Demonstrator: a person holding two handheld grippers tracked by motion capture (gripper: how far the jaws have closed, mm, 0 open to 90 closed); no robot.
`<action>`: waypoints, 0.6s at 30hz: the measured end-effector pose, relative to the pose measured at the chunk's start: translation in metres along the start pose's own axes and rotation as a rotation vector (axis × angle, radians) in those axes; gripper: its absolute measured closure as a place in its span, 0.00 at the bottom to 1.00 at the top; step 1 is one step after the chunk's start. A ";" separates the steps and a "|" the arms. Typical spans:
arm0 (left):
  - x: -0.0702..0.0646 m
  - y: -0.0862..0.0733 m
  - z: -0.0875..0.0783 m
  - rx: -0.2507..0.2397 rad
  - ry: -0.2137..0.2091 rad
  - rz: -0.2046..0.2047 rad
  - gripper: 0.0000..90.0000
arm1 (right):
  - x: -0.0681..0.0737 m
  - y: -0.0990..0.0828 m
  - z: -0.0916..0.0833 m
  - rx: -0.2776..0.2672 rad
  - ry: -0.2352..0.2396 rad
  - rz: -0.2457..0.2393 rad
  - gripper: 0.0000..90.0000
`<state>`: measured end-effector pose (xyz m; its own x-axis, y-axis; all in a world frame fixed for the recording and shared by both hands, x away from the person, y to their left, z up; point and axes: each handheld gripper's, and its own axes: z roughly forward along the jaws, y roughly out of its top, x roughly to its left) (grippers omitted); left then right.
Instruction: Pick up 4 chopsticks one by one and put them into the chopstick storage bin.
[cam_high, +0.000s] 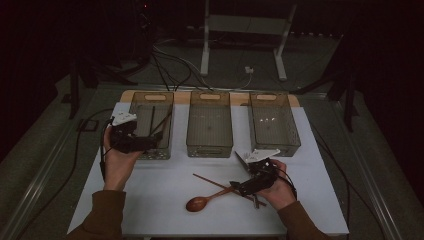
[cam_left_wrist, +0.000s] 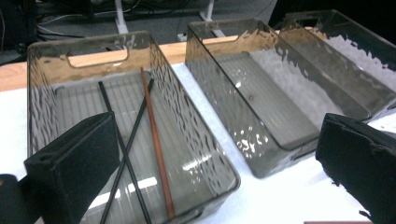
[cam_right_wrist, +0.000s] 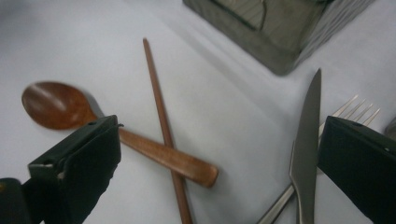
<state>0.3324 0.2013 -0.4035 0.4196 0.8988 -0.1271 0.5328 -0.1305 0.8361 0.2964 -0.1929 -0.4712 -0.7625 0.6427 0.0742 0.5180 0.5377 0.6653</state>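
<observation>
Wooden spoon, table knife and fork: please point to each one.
wooden spoon (cam_right_wrist: 53, 105), right gripper view, on its bowl.
table knife (cam_right_wrist: 308, 126), right gripper view, on its blade.
fork (cam_right_wrist: 357, 108), right gripper view, on its tines.

text: none legible — labels: none — numbers: none — signs: none

The high view is dim and grainy: the room behind falls to near black, and only the white table top (cam_high: 165, 200) catches a weak, even light from above, with soft shadows under the wooden spoon (cam_high: 207, 200). The left gripper view is brighter and fairly sharp, with rippled glare on the walls of the smoky clear bins (cam_left_wrist: 205, 154) and white glints on their floors. In the right gripper view the table reads pale grey, the knife (cam_right_wrist: 306, 140) blade shines, the near jaws are blurred, and the bin corner (cam_right_wrist: 275, 42) at the top is soft.
</observation>
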 end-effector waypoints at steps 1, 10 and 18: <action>0.000 -0.003 -0.001 -0.004 0.000 -0.005 0.01 | 0.000 0.000 0.001 0.012 0.002 -0.004 0.00; -0.006 -0.024 -0.008 -0.007 -0.016 -0.014 0.01 | 0.005 -0.004 0.005 0.090 -0.018 -0.042 0.08; -0.006 -0.035 -0.010 -0.013 -0.022 -0.039 0.01 | 0.012 -0.011 0.010 0.176 -0.009 -0.106 0.35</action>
<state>0.3038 0.2049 -0.4263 0.4151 0.8935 -0.1714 0.5398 -0.0902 0.8370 0.2854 -0.1859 -0.4855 -0.8134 0.5817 0.0030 0.4951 0.6895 0.5286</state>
